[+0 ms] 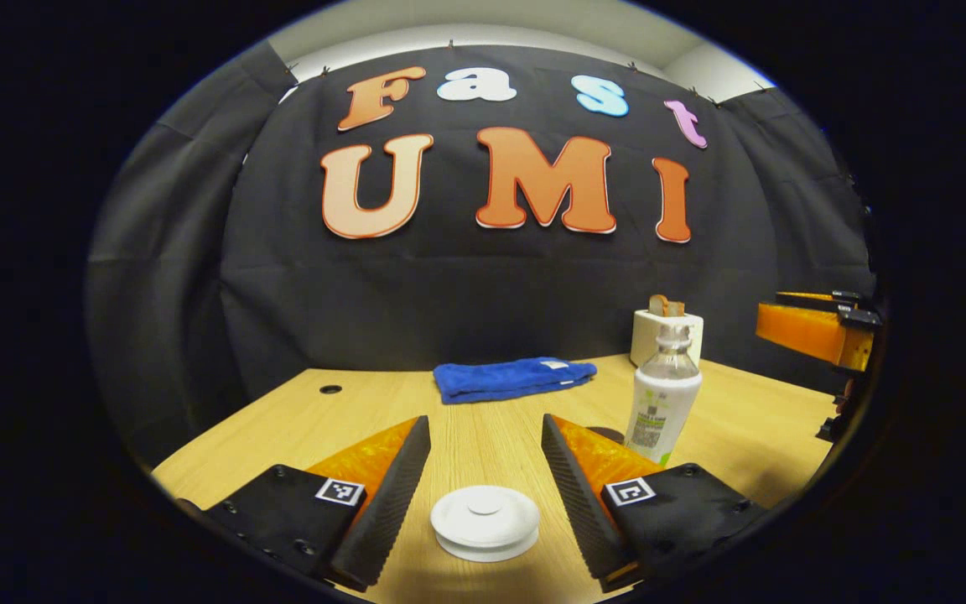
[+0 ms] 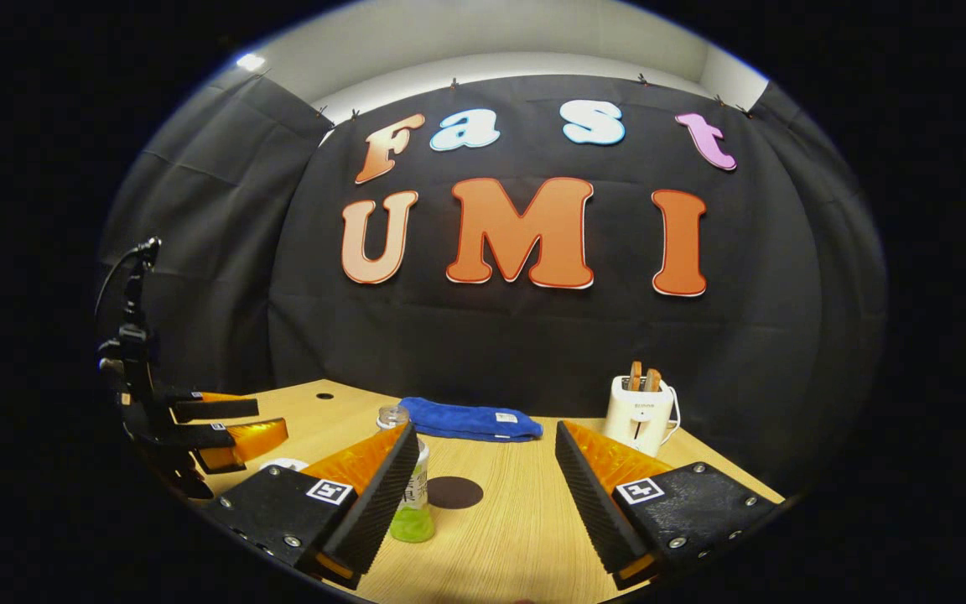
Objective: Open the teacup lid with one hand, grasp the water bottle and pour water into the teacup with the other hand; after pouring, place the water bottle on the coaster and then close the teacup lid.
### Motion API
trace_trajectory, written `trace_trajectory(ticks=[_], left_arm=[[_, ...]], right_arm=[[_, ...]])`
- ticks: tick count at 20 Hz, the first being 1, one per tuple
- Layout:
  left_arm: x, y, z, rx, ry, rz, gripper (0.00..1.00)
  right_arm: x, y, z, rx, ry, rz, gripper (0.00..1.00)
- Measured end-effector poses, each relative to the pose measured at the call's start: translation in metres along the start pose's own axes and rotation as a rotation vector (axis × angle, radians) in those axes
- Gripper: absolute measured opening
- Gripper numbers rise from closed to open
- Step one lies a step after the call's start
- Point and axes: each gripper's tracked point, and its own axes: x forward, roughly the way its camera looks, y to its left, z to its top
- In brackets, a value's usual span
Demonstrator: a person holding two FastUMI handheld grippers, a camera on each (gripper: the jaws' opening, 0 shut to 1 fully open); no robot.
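The white teacup with its lid [image 1: 485,522] on stands on the wooden table, low between the fingers of my left gripper [image 1: 485,428], which is open and not touching it. The clear water bottle [image 1: 662,394] with a white label stands upright, without a cap, to the right of that gripper. Beside the bottle lies the dark round coaster [image 2: 454,492]. My right gripper [image 2: 485,428] is open and holds nothing. The bottle [image 2: 413,499] stands partly behind its left finger. A sliver of the cup [image 2: 286,463] shows under the left gripper [image 2: 272,418] at far left.
A folded blue towel [image 1: 512,377] lies at the back of the table [image 1: 483,445]. A white toaster [image 2: 641,411] with toast in it stands at the back right. A small cable hole [image 1: 330,389] is at the back left. A finger [image 1: 806,331] of the right gripper juts in from the right.
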Motion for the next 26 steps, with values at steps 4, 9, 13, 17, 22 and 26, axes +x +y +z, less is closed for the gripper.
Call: trace_trajectory(ticks=[4, 9, 13, 17, 22, 26], left_arm=[[0.013, 0.003, -0.042, 0.017, 0.103, 0.000, 0.79], [0.024, -0.004, -0.069, 0.109, 0.155, -0.020, 0.75], [0.025, -0.006, -0.068, 0.123, 0.150, -0.015, 0.62], [0.027, -0.001, -0.066, 0.091, 0.146, 0.004, 0.38], [0.025, 0.007, -0.052, 0.058, 0.097, 0.027, 0.35], [0.018, 0.027, -0.028, 0.007, 0.034, 0.073, 0.32]], right_arm=[[0.002, 0.001, -0.010, -0.011, 0.021, 0.006, 0.98], [0.004, 0.000, -0.019, -0.002, 0.037, 0.011, 0.98], [0.004, -0.002, -0.024, 0.007, 0.048, 0.012, 0.98], [0.004, -0.003, -0.026, 0.013, 0.051, 0.013, 0.98], [0.005, 0.004, -0.031, 0.022, 0.060, 0.040, 0.98], [0.008, 0.022, -0.040, 0.043, 0.079, 0.094, 0.98]])
